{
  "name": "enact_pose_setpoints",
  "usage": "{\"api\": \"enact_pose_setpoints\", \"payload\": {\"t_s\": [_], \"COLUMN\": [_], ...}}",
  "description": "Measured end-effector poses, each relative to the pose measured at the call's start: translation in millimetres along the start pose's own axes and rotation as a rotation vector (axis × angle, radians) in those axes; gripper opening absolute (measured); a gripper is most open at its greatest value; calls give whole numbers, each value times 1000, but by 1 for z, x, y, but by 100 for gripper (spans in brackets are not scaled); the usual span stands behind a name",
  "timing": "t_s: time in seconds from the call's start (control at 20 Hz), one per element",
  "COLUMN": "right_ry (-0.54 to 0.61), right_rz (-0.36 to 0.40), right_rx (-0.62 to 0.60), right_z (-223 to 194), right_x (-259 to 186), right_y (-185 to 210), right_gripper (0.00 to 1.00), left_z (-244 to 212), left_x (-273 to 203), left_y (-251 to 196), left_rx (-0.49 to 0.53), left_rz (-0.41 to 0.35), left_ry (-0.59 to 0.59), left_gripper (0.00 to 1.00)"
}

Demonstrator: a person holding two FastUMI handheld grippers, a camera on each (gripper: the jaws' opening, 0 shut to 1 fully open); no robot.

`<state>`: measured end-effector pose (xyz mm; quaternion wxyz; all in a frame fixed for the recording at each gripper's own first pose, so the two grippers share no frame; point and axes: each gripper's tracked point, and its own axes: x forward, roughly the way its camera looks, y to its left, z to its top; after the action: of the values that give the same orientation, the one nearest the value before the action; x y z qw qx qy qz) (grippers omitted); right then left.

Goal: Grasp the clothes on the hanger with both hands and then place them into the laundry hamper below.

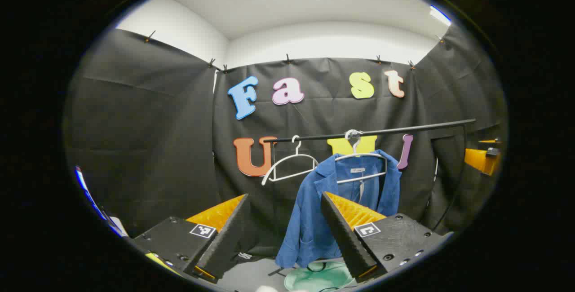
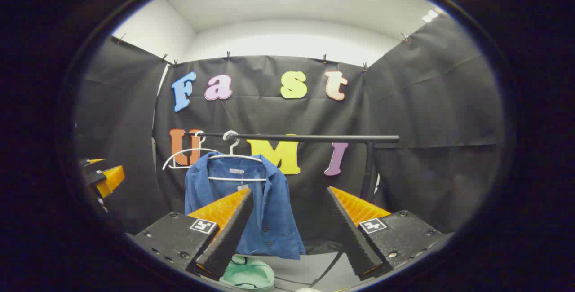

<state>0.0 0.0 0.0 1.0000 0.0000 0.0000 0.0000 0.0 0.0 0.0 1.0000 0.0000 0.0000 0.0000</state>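
Black cloth is being seen draped around the booth behind a dark clothes rail (image 2: 296, 138), which serves as the landmark. Nearest, the left gripper (image 1: 284, 202) and the right gripper (image 2: 290, 195) are being held short of the rail, each with its fingers spread wide apart and nothing between them. Farther off, a blue jacket (image 2: 245, 202) is being carried on a white hanger (image 2: 233, 155) hooked on the rail beside an empty white hanger (image 1: 289, 164), and a pale green laundry hamper (image 2: 248, 274) is sitting on the floor below the jacket.
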Motion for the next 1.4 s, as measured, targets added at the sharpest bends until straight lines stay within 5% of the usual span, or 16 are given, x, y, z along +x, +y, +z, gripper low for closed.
{"api": "enact_pose_setpoints", "payload": {"t_s": [0.8, 1.0, 1.4], "right_ry": [26, 40, 81], "right_rz": [8, 20, 163], "right_rx": [-35, -64, -89], "right_z": [1, -13, -48], "right_x": [-14, 3, 77], "right_y": [23, 34, 75], "right_gripper": [100, 100, 98], "left_z": [5, -11, -40], "left_x": [-8, 4, 45], "left_y": [9, 4, -16], "left_rx": [0, 6, -19], "left_rz": [-32, -38, -23], "left_ry": [-2, 31, 55], "left_gripper": [100, 100, 100]}}
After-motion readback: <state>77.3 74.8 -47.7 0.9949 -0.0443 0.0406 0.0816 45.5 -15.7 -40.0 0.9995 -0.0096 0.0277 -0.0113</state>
